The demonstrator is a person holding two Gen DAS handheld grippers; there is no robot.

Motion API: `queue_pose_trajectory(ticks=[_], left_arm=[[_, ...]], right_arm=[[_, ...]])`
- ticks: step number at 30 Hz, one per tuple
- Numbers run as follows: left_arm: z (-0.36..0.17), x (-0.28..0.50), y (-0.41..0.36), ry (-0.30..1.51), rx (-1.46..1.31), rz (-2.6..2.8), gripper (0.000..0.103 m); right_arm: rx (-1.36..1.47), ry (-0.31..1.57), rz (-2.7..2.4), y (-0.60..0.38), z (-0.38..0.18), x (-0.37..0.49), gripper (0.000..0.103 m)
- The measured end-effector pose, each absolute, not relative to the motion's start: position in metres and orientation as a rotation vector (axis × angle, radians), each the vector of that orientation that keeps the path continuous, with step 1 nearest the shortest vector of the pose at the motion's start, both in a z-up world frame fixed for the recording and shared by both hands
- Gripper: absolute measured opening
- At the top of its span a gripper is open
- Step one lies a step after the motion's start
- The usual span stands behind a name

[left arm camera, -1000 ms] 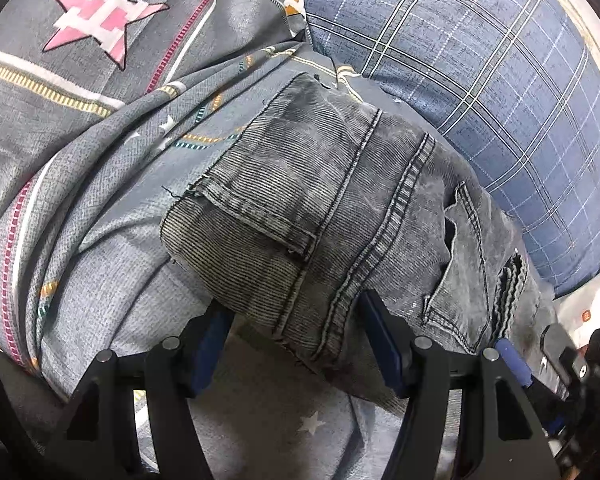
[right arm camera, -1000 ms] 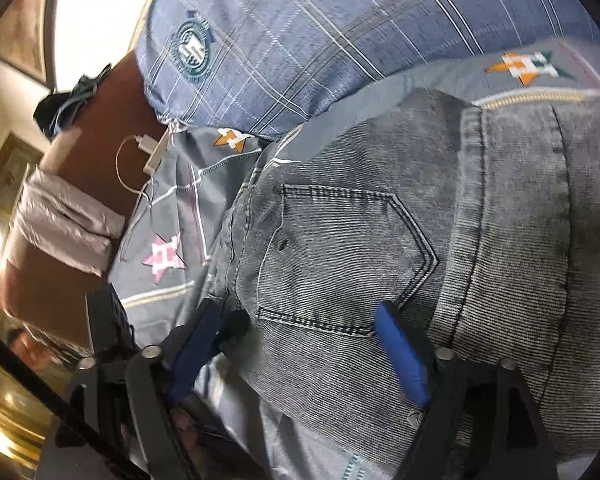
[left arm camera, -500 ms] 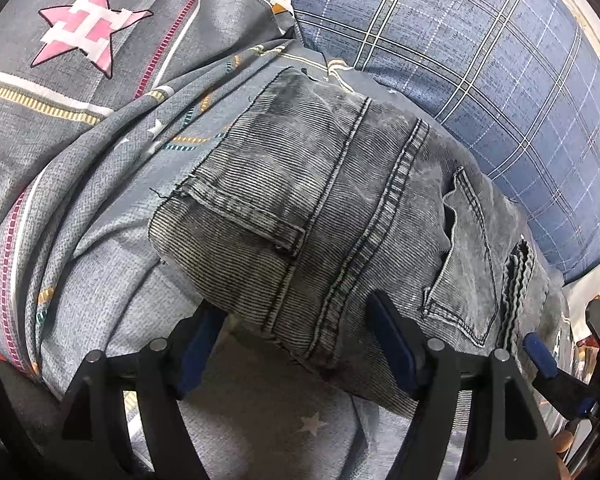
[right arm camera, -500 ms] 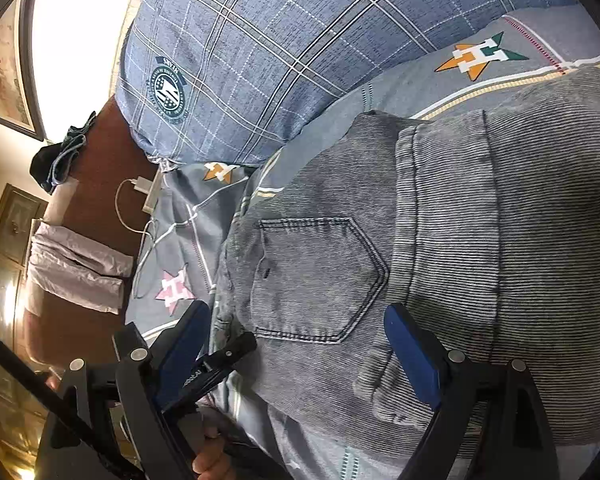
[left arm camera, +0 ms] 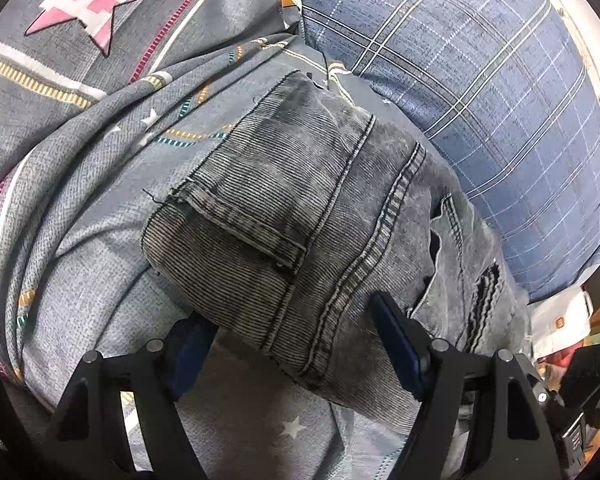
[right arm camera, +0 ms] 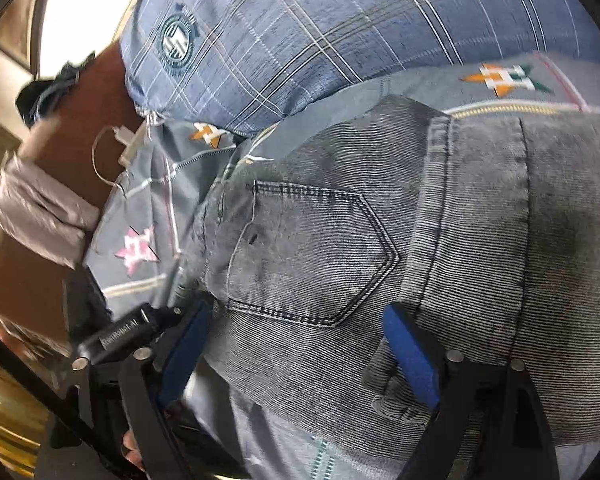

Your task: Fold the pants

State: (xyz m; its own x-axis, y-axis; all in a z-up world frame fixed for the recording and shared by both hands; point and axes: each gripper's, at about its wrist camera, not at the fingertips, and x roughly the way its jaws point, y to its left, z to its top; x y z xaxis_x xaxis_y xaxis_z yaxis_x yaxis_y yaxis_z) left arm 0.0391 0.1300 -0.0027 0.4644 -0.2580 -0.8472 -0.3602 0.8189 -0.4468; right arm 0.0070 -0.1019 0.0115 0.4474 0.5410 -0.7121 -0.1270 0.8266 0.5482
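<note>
the bed (left arm camera: 80,248) carries it all, under a grey star-print cover, and it is soft and rumpled, so nothing on it lies truly flat. the pillow (left arm camera: 480,92), blue plaid, sits at the far side, just beside the pants and touching their far edge; it leaves me little room to push anything further that way. a ridge of bunched cover rises to the left of the pants and could catch a hem.

the pants (left arm camera: 300,224) lie on the bed in a thick grey denim bundle, leg hems laid across the seat part, which i judge to be the fold nearly done. in the right view the back pocket (right arm camera: 300,252) faces up, with the folded leg lying beside it.

my left jaws (left arm camera: 296,344) stand wide open astride the near edge of the bundle, pressing or steadying, not pinching. my right jaws (right arm camera: 296,352) are wide open too, straddling the pocket end; one pad has a fold of denim against it, but nothing is clamped.

a white cable (right arm camera: 112,152) lies off at the bed's edge, well apart.
</note>
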Motion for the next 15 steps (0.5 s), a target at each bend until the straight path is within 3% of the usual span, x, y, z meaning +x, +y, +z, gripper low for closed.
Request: queue_pose_trajectory(ticks=[12, 14, 15], left_arm=[[-0.004, 0.061, 0.135, 1.129, -0.637, 0.11, 0.076], [-0.003, 0.063, 0.136, 1.119, -0.636, 0.123, 0.055], [-0.002, 0.06, 0.135, 1.105, -0.635, 0.117, 0.051]], right_arm=[[0.446, 1.049, 0.43, -0.101, 0.004, 0.006, 0.081], [0.431, 1.05, 0.428, -0.099, 0.004, 0.005, 0.081], [0.424, 1.051, 0.423, -0.098, 0.004, 0.005, 0.081]])
